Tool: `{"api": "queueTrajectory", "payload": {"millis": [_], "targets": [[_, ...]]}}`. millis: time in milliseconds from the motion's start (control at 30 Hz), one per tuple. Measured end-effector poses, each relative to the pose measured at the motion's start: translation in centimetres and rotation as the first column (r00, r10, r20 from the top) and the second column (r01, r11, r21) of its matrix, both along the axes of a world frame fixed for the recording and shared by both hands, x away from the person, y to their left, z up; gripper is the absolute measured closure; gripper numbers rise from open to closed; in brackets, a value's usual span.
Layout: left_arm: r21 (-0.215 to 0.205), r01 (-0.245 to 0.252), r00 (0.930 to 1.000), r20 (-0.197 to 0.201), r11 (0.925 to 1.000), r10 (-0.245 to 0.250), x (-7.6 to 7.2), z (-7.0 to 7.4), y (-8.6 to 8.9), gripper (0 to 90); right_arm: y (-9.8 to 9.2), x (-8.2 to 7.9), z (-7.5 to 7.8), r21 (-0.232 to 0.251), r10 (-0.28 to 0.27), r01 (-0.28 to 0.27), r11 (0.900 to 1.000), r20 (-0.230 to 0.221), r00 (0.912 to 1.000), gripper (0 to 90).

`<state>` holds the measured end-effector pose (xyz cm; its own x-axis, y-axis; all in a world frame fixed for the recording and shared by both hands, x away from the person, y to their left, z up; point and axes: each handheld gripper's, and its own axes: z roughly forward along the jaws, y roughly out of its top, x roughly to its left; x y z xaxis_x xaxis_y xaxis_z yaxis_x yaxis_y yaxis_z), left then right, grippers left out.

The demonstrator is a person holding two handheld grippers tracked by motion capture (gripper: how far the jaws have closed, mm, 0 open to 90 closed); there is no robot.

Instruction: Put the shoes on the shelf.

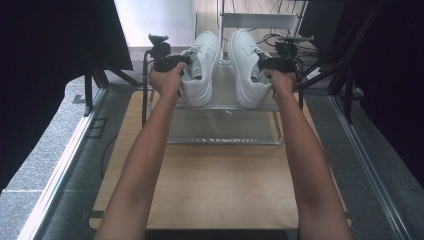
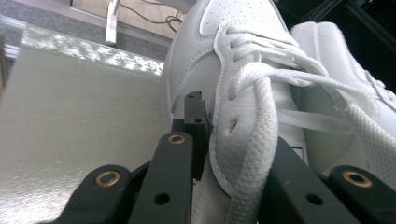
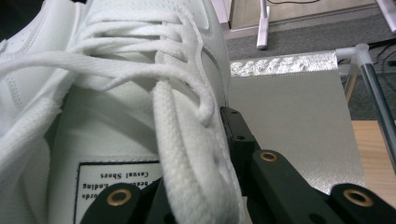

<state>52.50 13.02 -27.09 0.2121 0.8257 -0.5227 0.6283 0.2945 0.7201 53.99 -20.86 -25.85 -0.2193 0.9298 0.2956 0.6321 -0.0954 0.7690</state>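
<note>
Forearms outstretched, each hand-held gripper [image 1: 186,64] [image 1: 264,64] clamping a sneaker [image 1: 201,67] [image 1: 246,67]

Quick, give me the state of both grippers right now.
Left gripper: shut on the white lace-up leather left sneaker, jaws clamping its side wall.
Right gripper: shut on the white lace-up leather right sneaker.

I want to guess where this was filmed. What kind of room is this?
Probably a workshop or test lab, not a home. A small wooden table stands on grey carpet, loose cables trail on the floor behind it, and two white sneakers sit on a metal shoe rack between dark panels.
</note>
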Motion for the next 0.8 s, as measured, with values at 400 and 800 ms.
{"api": "queueTrajectory", "payload": {"millis": [400, 800], "targets": [[0.060, -0.063, 0.9941, -0.085, 0.9962, 0.068, 1.7, -0.8, -3.0, 80.5, 2.5, 1.7, -0.6, -0.098, -0.081, 0.075, 0.992, -0.059, 0.9950, 84.0], [0.067, -0.036, 0.9984, -0.040, 0.9971, 0.039, 1.7, -1.6, -4.4, 59.7, 5.2, 2.0, -1.5, -0.113, -0.103, 0.096, 0.989, -0.063, 0.9927, 61.5]]}}
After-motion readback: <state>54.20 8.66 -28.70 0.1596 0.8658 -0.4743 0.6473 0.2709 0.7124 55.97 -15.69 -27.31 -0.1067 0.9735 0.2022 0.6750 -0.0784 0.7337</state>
